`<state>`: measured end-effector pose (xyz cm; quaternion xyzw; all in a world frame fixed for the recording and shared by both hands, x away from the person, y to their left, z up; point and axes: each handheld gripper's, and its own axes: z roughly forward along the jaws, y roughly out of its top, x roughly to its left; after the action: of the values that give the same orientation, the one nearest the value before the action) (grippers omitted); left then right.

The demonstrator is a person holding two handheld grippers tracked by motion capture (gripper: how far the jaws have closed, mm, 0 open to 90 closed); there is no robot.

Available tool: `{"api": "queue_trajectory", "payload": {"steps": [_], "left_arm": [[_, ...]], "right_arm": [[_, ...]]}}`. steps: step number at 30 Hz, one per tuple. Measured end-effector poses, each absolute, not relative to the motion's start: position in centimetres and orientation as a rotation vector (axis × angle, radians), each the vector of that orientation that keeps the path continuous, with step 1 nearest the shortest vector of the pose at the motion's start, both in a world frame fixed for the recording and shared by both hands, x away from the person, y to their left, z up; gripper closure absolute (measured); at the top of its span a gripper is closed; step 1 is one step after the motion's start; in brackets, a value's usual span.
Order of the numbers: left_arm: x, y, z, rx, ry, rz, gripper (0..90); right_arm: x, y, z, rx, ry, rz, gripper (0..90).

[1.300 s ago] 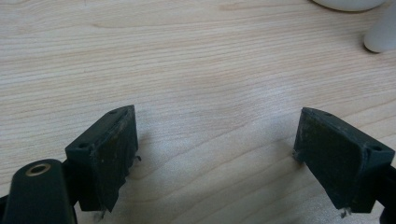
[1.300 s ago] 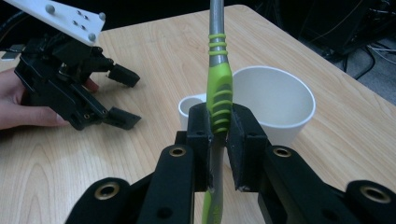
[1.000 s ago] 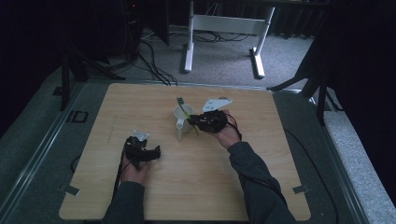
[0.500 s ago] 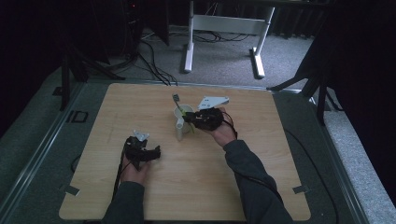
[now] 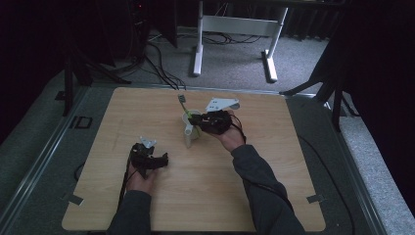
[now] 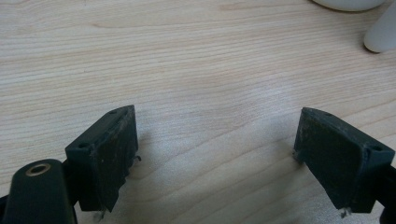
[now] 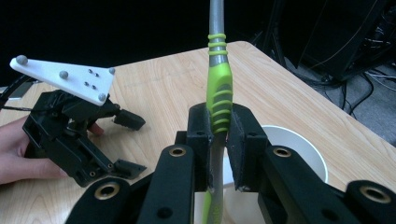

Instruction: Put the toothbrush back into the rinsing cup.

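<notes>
My right gripper (image 7: 218,116) is shut on the green and grey handle of a toothbrush (image 7: 218,93), which stands upright with its lower end over a white cup (image 7: 294,144). In the high view the right gripper (image 5: 194,119) sits just right of the cup (image 5: 188,120), and the toothbrush (image 5: 182,101) sticks up past it. My left gripper (image 6: 217,116) is open, jaws wide apart over bare wood with nothing between them. It rests at the table's near left (image 5: 161,159) and also shows in the right gripper view (image 7: 79,135).
A white rounded object (image 6: 383,32) stands on the wooden table (image 5: 274,161) beside the cup's base (image 6: 348,3), on the cup's near side (image 5: 188,139). Beyond the table's far edge are a white desk frame (image 5: 235,29), cables and dark stands on grey carpet.
The right gripper has shifted slightly with the toothbrush, whose far end now shows upright above the cup. The left gripper has not moved.
</notes>
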<state>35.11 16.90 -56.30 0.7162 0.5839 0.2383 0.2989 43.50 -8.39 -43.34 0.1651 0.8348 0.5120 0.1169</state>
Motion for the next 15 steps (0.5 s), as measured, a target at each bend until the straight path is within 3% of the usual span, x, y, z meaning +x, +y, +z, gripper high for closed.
{"api": "queue_trajectory", "payload": {"steps": [15], "left_arm": [[35.11,16.91,-56.30,1.904,1.550,0.632,14.1]], "right_arm": [[43.68,-7.76,-43.26,0.513,2.413,1.551,79.6]]}}
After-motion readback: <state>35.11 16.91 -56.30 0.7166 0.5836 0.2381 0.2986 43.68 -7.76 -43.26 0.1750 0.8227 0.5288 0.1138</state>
